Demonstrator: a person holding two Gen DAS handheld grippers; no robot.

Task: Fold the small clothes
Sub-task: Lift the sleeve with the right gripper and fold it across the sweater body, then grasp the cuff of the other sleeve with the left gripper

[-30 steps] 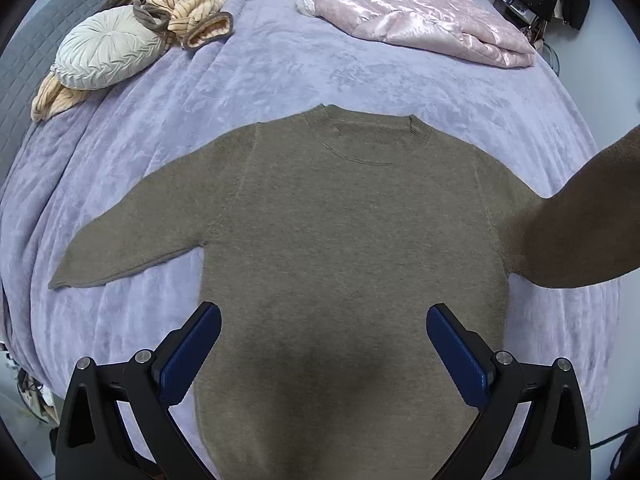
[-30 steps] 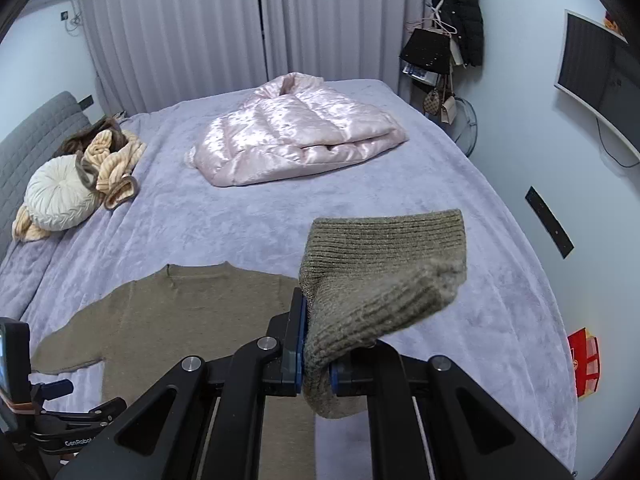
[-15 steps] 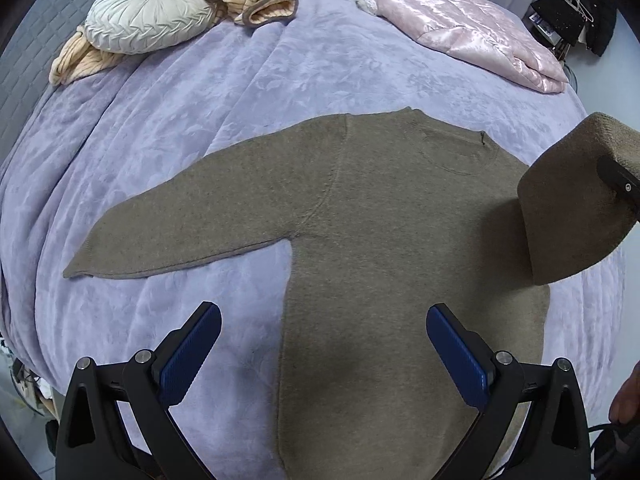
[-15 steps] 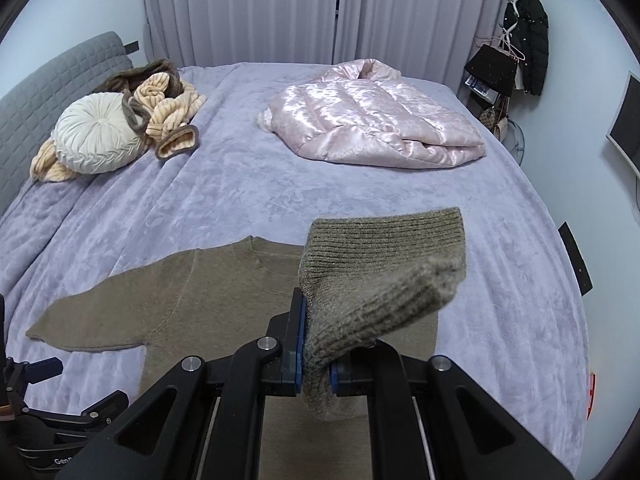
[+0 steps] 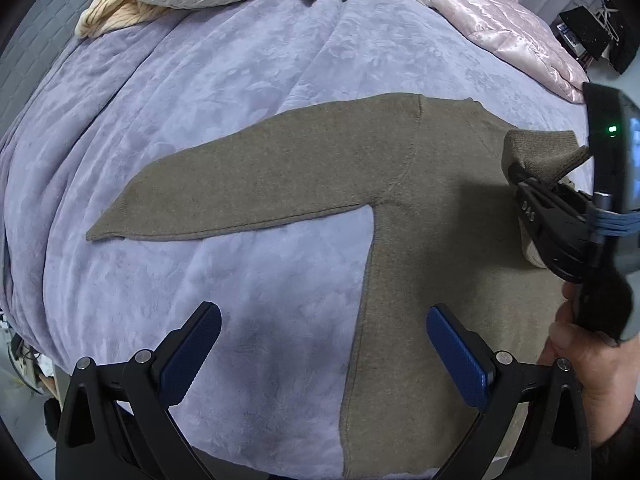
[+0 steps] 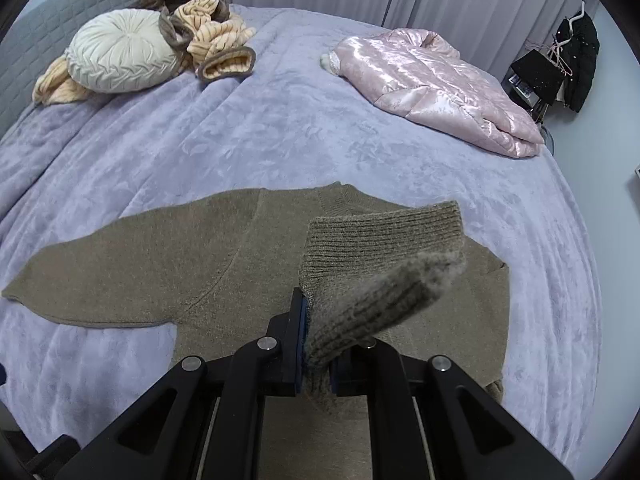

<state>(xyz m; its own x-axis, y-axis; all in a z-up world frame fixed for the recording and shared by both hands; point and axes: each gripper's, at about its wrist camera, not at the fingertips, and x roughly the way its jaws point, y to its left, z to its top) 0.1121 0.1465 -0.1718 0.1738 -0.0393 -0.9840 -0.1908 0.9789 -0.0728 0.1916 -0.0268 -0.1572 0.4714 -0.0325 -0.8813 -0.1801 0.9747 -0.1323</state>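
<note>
1. Now the olive-brown knitted sweater (image 5: 420,208) lies flat on the lilac plush bed cover (image 5: 224,92), neck toward the far side, one sleeve stretched out to the left.
2. The right gripper (image 6: 318,364) has its fingers pinched tight on the ribbed cuff of the sweater's other sleeve (image 6: 384,256), which is lifted and doubled over above the sweater's body.
3. The left gripper (image 5: 322,354) hangs above the near left part of the bed, fingers spread wide and holding nothing; the sweater's left side edge runs between them, nearer the right finger.
4. A person's hand (image 5: 588,364) grips the right gripper's handle at the right edge of the left wrist view.
5. Far off lie a cream round pleated cushion (image 6: 120,52), a peach-striped bundle (image 6: 216,36) beside it, and a shiny pink quilted jacket (image 6: 436,84) to the right.
</note>
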